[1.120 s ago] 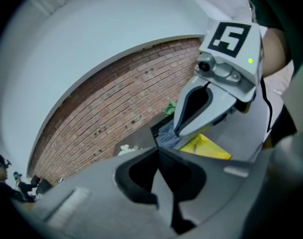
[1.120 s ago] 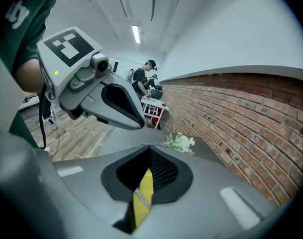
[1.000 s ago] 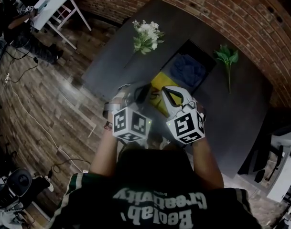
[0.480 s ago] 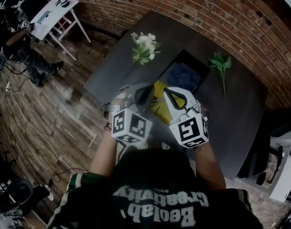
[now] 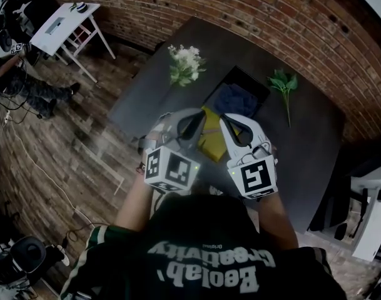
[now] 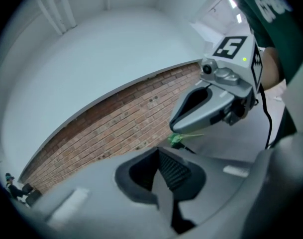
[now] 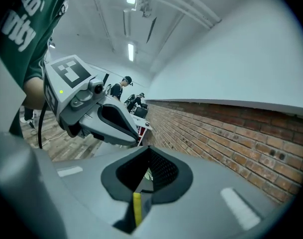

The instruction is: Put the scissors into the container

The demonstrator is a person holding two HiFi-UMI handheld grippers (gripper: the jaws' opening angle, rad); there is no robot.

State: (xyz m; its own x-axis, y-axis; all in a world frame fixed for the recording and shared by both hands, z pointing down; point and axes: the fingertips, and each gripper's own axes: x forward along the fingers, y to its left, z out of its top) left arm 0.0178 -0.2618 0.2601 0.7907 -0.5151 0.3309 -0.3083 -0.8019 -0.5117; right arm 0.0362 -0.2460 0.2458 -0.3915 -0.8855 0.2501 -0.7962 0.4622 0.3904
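At the far left a white table (image 5: 62, 20) stands on the wood floor, well away from the work. The dark table (image 5: 152, 86) fills the middle, with flowers (image 5: 185, 64) lying on its far left part.

The left gripper (image 5: 190, 125) is held up close to the person's chest, above the table's near edge. Its own view shows the jaws together with nothing between them.

The container (image 5: 256, 80), a black box, sits mid-table just beyond both grippers. A blue cloth (image 5: 236, 99) lies in it. A yellow thing (image 5: 210, 133) shows at its near end, between the two grippers and partly hidden by them; I cannot tell whether it lies inside the box or just beside it.

The right gripper (image 5: 235, 129) hangs level with the left one, just beside it. Its jaws are closed as well and carry nothing, though a thin yellow sliver (image 7: 137, 208) shows low in the slit between them; what that is I cannot say.

A green sprig (image 5: 281, 81) lies to the right of the container.

No view shows the scissors plainly. The yellow thing may be them, but that is too hidden to settle. Since both grippers are empty and off the table, I judge this is either the very start or the end. If the yellow thing is the scissors and lies inside the box, nothing is left. Otherwise finding, gripping and placing them all remain.
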